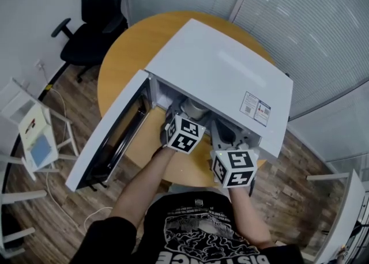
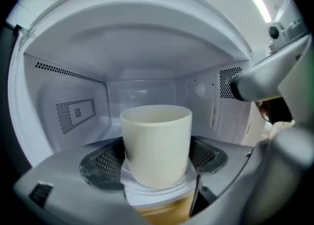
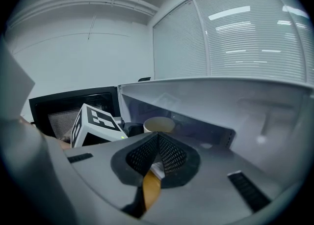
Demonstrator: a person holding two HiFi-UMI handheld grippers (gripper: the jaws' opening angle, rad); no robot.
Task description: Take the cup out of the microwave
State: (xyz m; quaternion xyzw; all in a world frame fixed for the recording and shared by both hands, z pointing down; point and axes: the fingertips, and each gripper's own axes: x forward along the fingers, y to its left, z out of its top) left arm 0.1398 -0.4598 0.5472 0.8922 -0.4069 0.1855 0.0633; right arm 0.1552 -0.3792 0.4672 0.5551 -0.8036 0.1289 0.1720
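A cream cup [image 2: 157, 143] stands just inside the open white microwave [image 1: 219, 78], near the front of its cavity. My left gripper [image 2: 156, 160] reaches in, and its meshed pads [image 2: 104, 164] press on both sides of the cup. In the head view only the cup's rim [image 1: 195, 107] shows, above the left gripper [image 1: 183, 130]. My right gripper [image 3: 158, 156] is shut with nothing between its pads, and it hovers at the microwave's mouth, right of the cup [image 3: 159, 124]. In the head view the right gripper [image 1: 226, 142] sits beside the left one.
The microwave door [image 1: 112, 136] hangs open to the left over the edge of the round wooden table [image 1: 124, 55]. A black office chair [image 1: 95, 15] stands behind the table, and a white rack [image 1: 40, 136] at the left. Blinds cover the right wall.
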